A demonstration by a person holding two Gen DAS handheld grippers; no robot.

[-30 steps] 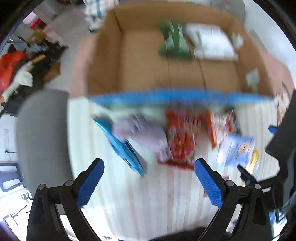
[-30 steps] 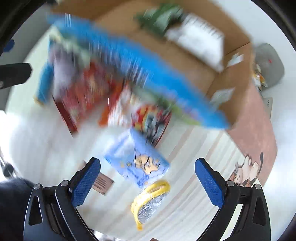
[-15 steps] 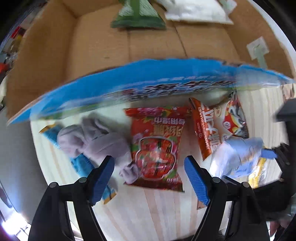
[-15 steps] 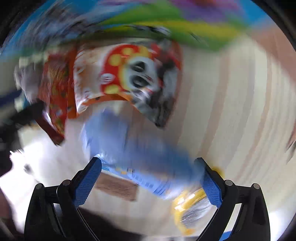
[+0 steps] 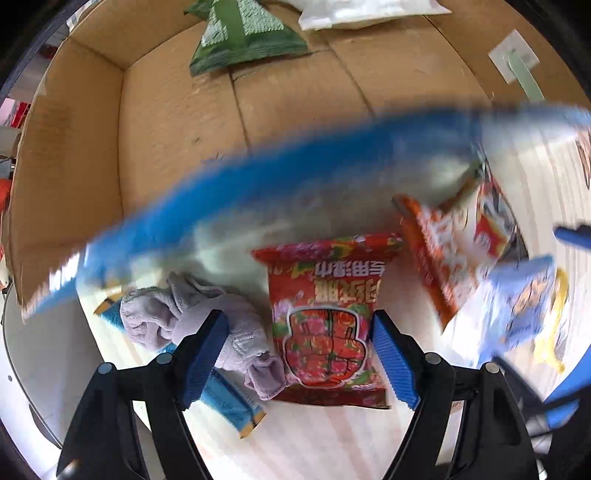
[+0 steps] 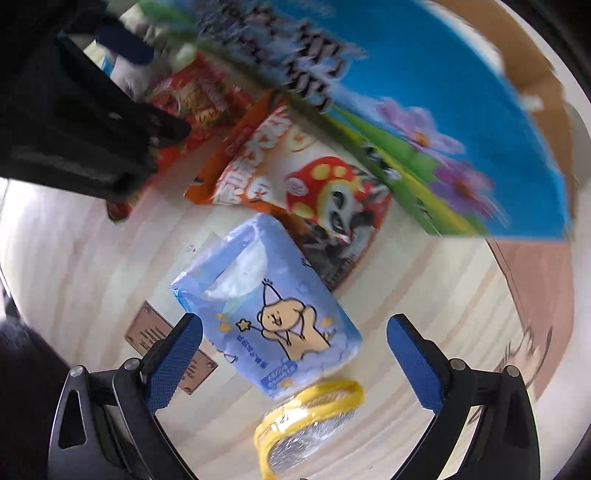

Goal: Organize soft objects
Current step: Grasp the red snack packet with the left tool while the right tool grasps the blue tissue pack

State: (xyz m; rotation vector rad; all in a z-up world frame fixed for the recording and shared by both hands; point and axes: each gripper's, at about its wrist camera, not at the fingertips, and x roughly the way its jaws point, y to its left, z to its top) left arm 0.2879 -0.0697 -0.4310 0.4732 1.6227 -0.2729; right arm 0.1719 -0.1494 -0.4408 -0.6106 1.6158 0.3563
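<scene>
Over the pale counter (image 5: pixel 332 443), the open left gripper (image 5: pixel 299 354) should be centred across the red crinkly snack packet (image 5: pixel 325 325) before being clamped.

A small brown plaque (image 6: pixel 170 350) is lying flat on the pale striped tabletop (image 6: pixel 92 258), with a pink mat (image 6: pixel 535 280) lying beyond.

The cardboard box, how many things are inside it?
2. A green packet lies near the far wall of the cardboard box, and a white packet lies right beside it. The blue flap may hide more.
</scene>
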